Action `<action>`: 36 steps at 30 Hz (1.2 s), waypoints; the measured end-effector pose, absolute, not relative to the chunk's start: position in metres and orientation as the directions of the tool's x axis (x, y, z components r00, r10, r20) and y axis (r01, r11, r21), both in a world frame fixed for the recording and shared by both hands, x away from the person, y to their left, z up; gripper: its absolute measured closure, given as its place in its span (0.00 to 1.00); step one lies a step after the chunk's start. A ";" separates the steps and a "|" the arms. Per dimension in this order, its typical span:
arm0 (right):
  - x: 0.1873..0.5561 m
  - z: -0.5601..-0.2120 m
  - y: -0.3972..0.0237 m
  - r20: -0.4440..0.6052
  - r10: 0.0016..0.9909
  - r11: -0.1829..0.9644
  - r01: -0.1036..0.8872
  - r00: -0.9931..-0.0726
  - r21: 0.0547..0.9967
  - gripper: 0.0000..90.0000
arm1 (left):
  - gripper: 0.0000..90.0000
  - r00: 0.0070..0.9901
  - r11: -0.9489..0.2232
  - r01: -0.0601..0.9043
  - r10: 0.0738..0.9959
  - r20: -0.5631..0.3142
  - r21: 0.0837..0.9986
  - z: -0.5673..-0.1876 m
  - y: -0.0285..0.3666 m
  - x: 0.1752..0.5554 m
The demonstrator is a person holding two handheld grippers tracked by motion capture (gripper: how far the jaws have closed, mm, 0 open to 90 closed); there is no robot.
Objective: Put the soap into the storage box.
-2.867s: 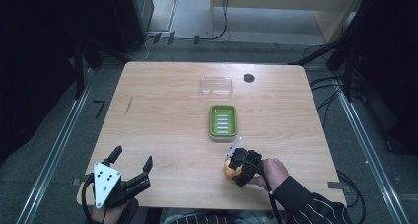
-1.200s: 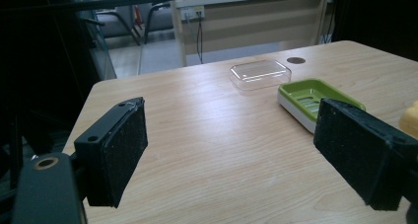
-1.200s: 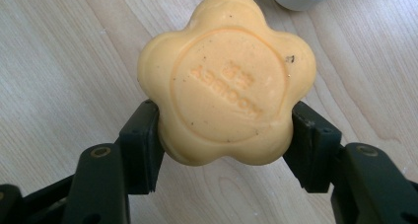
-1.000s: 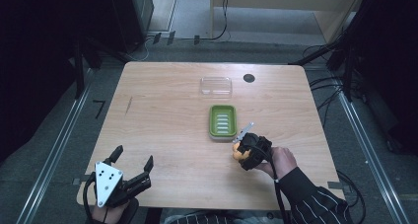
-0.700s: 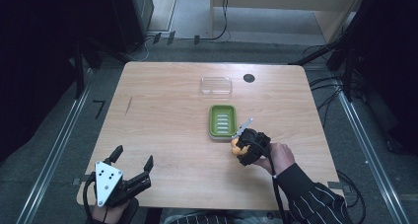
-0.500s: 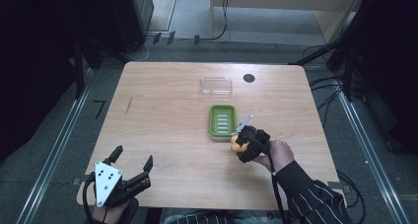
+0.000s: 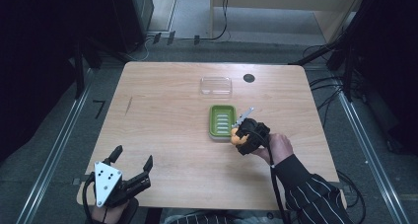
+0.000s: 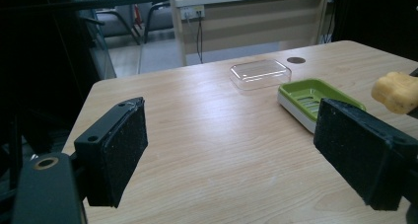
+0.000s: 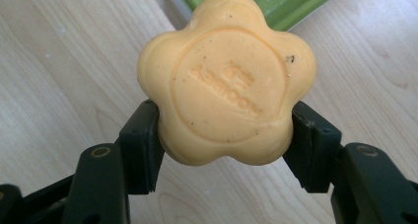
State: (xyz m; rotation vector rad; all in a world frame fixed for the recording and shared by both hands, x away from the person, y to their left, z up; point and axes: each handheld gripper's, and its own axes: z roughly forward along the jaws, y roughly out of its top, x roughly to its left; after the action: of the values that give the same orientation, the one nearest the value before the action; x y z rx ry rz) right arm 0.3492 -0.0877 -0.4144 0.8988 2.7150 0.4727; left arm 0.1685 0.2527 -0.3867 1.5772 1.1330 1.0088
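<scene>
Left gripper (image 7: 129, 170): seen at the lower left of the high view, over the near table edge; its jaws are spread wide and nothing is held between them.
Table (image 7: 162, 110): bare light wood across the left and middle of the high view.
Clear lid (image 7: 216, 85): set flat in the upper middle, apart from the dish.
Green soap dish (image 7: 222, 121): placed at the centre, open and unfilled, with a ribbed floor.
Soap (image 9: 226, 78): a yellow flower-shaped bar, pinched at its sides by the right gripper (image 7: 237, 135), just beside the lower right edge of the dish.
Grip risk: the bar is held only at rounded lobes, so a slip or twist could be caused by any tilt, judging from the right gripper view.
Placement risk: the dish rim could be struck and the light dish pushed aside if the bar is brought in too low.
Release risk: the bar could be left propped on the rim if let go off-centre.
</scene>
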 end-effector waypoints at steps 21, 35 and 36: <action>0.370 -0.405 -0.080 -0.137 0.612 0.756 0.525 -0.779 0.392 0.44 | 0.15 0.242 -0.158 0.212 0.965 0.105 0.965 -0.386 0.252 0.168; 0.382 -0.403 -0.075 -0.131 0.616 0.751 0.528 -0.777 0.397 0.44 | 0.15 0.241 -0.155 0.210 0.965 0.103 0.965 -0.386 0.253 0.168; 0.382 -0.402 -0.075 -0.131 0.616 0.751 0.529 -0.777 0.396 0.44 | 0.15 0.240 -0.154 0.212 0.966 0.101 0.965 -0.386 0.253 0.168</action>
State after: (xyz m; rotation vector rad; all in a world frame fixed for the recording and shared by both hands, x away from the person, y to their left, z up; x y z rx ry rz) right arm 0.3824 -0.0747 -0.4025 0.8986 2.6965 0.4972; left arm 0.1679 0.2528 -0.3865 1.5743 1.1334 1.0097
